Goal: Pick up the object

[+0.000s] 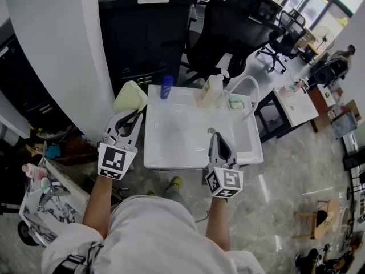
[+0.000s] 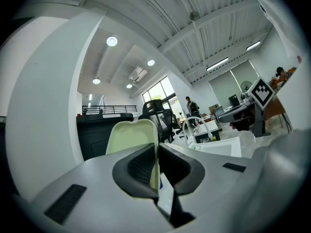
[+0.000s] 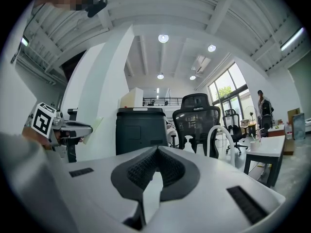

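**Two claws at the sink, one of them holding the pad**

Two hand-held claws hang at the near side of a white square sink basin (image 1: 171,156), which serves as the landmark here. The left claw (image 1: 130,115) is just outside the sink's left rear corner. Its jaws are clamped on the lower edge of a pale yellow-green flat pad with rounded corners (image 1: 130,97). In the left gripper view the pad (image 2: 132,139) stands upright, edge-on between the dark ribbed pads of the left claw (image 2: 158,155), and rises well above them. It is clear of the sink and touches nothing but the jaws.

The right claw (image 1: 216,136) hovers over the sink's front right part, pointing toward the back rim. In the right gripper view its jaws (image 3: 154,165) are pressed together at the tips with nothing between them. That view also shows the left claw (image 3: 86,128) off to the left, with the pad (image 3: 95,125) sticking out of it.

Along the sink's back rim stand a blue bottle (image 1: 166,87) near the left end, a white pump bottle (image 1: 211,91) near the middle, and a white curved tap (image 1: 250,90) at the right. Behind the sink are a black cabinet (image 1: 145,36) and a black mesh office chair (image 1: 239,21).
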{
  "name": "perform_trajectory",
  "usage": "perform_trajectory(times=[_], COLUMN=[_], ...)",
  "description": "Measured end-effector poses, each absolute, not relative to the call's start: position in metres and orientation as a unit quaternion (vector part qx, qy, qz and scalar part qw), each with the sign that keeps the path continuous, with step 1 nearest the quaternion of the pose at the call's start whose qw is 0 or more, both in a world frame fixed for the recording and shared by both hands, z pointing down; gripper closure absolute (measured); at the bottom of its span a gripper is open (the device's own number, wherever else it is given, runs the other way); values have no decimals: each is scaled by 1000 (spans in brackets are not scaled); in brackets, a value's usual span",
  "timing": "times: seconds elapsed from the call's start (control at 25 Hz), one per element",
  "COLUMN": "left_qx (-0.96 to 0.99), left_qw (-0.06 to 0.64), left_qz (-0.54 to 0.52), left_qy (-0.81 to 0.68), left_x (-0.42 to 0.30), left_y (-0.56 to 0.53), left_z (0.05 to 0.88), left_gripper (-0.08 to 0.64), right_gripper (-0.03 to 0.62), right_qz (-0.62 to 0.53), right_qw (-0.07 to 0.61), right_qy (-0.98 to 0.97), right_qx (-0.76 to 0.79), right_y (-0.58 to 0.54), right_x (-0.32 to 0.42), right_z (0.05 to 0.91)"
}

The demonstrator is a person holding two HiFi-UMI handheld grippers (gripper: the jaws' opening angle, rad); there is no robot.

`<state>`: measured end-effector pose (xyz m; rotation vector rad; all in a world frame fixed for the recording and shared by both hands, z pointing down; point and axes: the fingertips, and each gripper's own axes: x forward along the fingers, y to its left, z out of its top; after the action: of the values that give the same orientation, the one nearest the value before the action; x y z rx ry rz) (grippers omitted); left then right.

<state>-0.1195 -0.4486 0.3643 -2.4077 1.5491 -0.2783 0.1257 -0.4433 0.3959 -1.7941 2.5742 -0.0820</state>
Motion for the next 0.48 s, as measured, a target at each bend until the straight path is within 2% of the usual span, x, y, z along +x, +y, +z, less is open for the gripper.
perform_trajectory(times=[0.48], left_qx=[-833], left_qw=[126], left_qz=[-81], left_qy=[532], left_x=[-113], left_y=[-452], left_z=[365], left_gripper=[522], right_gripper=[588], right_qz=[-14], right_qw=[-10], right_qy=[813], right_qx=[-582], right_y=[-447], right_x=[141], right_z=[391])
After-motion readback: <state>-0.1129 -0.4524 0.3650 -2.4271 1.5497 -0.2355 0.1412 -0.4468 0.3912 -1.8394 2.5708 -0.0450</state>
